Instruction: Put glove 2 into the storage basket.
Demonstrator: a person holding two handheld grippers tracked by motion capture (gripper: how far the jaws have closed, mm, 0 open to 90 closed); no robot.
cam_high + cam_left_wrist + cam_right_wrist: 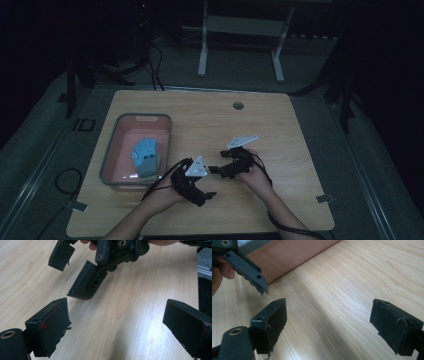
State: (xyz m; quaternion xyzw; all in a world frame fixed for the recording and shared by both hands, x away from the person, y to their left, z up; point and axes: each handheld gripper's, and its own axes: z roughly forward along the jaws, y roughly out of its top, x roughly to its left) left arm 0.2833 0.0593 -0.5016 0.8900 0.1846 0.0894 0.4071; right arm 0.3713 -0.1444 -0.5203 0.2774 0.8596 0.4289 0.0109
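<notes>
**Two empty grippers crowd each other**

Both grippers, left (pixel 209 194) and right (pixel 214 169), hover jaws apart, empty, over the wooden table (pixel 280 130). A blue glove (pixel 145 156) lies in the grey bin (pixel 111 145), left. They sit close; their jaws could collide.

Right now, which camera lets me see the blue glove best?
The high view. There the blue glove lies whole inside the grey bin, at the table's left. The right gripper view catches just the bin's reddish side; the left gripper view looks at bare tabletop instead.
</notes>
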